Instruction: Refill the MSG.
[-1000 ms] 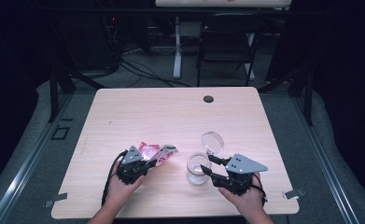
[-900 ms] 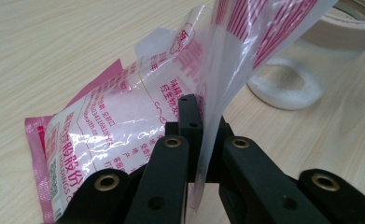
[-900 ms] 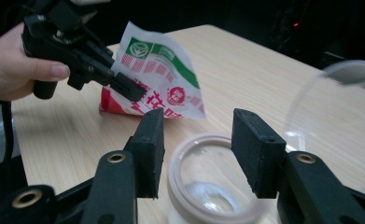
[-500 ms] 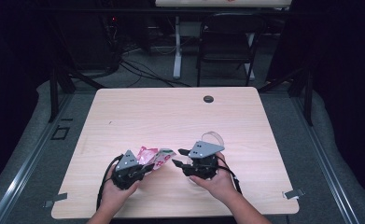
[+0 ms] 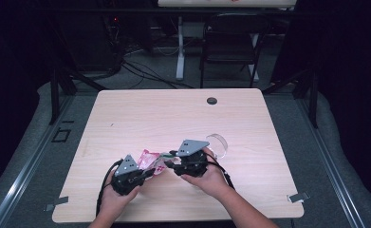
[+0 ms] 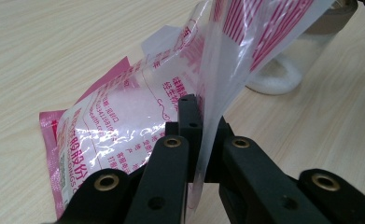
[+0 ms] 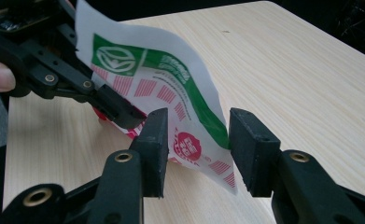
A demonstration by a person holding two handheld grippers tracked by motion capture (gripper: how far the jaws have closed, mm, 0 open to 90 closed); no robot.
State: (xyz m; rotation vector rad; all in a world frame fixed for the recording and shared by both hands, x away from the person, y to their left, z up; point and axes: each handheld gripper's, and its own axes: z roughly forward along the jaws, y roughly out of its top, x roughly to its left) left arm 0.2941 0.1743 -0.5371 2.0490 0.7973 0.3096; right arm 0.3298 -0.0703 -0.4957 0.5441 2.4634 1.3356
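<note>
Left gripper (image 5: 147,175) clamped on edge of pink plastic bag (image 6: 124,121), bag low on table (image 5: 140,114) near front edge. Right gripper (image 7: 196,140) jaws apart, just been closing, bag's green-white corner between them, pads not pressing. Clear jar (image 5: 218,145) just behind.

1. Right gripper (image 5: 170,160) shifted leftward along the table's (image 5: 126,109) near edge, away from the clear jar (image 5: 217,145), now at the packet (image 5: 151,160).
2. Jaws have just been closing, packet's free corner between them, apparently not yet pinched.
3. Jar left uncovered behind the right hand (image 5: 211,178).
</note>
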